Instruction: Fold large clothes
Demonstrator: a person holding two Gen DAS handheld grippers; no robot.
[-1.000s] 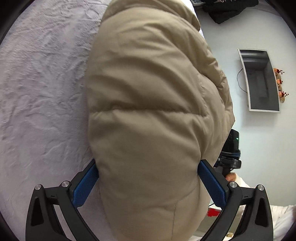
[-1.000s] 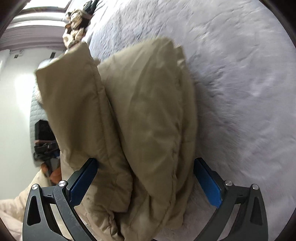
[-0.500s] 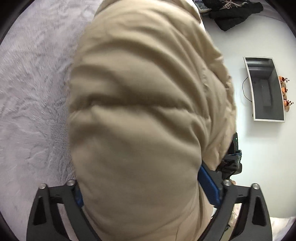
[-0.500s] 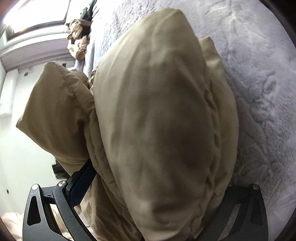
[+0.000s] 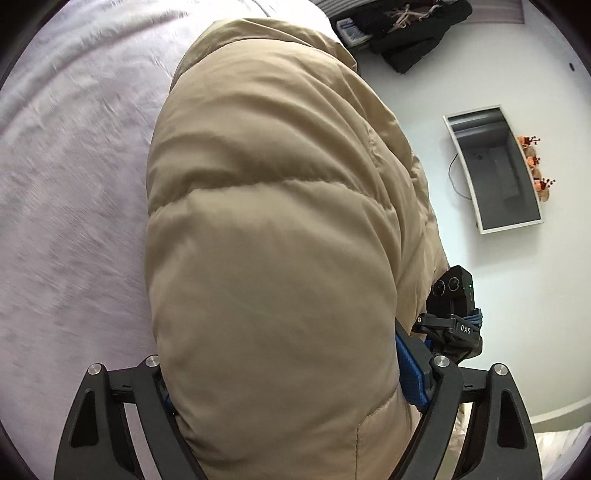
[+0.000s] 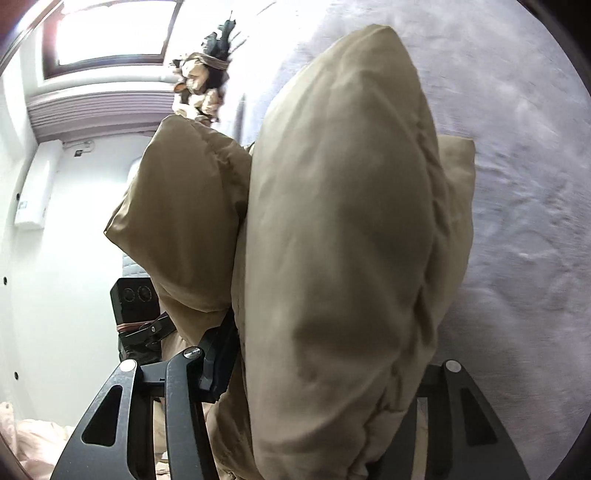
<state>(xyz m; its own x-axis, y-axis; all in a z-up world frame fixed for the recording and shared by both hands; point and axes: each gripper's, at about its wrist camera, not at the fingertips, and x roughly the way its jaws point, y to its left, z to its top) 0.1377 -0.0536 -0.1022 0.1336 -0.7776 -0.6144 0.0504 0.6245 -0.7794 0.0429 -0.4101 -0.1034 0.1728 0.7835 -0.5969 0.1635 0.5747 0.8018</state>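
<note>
A beige puffer jacket point(image 5: 277, 240), folded into a thick bundle, fills both views above a pale grey bedspread point(image 5: 74, 184). My left gripper point(image 5: 286, 376) has its jaws closing on the near end of the bundle, and a blue pad point(image 5: 412, 373) presses into the padding. In the right wrist view the jacket point(image 6: 340, 240) bulges between the fingers of my right gripper point(image 6: 325, 365), whose jaws are closing and squeeze it from both sides. A loose flap hangs to the left. Each view shows the other gripper's black body point(image 5: 452, 310) point(image 6: 135, 306) beside the jacket.
The bedspread point(image 6: 517, 184) spreads out on the far side of the bundle. On the white floor lie a white-framed mirror point(image 5: 495, 170) and dark clothes point(image 5: 413, 29). A heap of tan and dark items point(image 6: 201, 85) sits at the bed's far end. Pink cloth point(image 6: 33, 443) lies low left.
Both grippers' fingers have drawn in from wide apart onto the jacket. The bundle has come up off the bed and now bulges closer to both cameras.
</note>
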